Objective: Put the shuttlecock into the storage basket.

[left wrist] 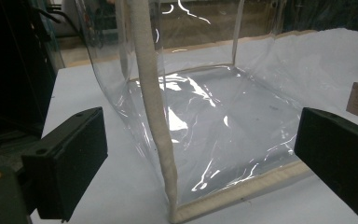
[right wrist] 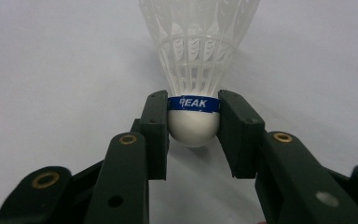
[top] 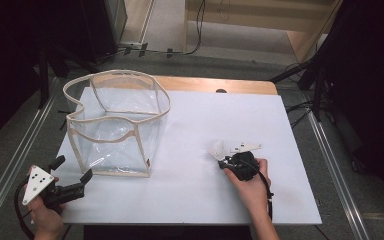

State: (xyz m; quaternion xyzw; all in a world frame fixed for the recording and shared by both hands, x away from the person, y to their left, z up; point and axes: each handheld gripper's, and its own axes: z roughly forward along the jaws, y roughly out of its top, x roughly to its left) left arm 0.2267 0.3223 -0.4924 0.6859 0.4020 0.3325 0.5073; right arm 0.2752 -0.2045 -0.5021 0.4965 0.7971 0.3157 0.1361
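The right gripper point(right wrist: 193, 122) has its two black jaws pressed against the rounded white cork of a shuttlecock point(right wrist: 196, 70), just at the blue band printed with lettering, so we read it as holding the shuttlecock by its base. In the high view that same right gripper point(top: 228, 161) sits low over the white worktop point(top: 200, 200), right of centre, with the shuttlecock point(top: 218, 148) pointing its skirt away from the hand. Its long axis runs straight out along the jaws, cork toward us, the white ribbed plastic skirt flaring outward.

The clear bag point(top: 115, 122) stands upright well to the left of the shuttlecock, its mouth open upward. It is soft transparent vinyl, glossy and creased, edged with cream fabric binding. The left gripper point(top: 72, 175) is by far the nearer to it, spread wide just off the bag's front left corner; in the left gripper view the clear bag point(left wrist: 223, 116) stands between those parted jaws, untouched.

We judge the coming move to be a lift and a carry leftward over the rim.
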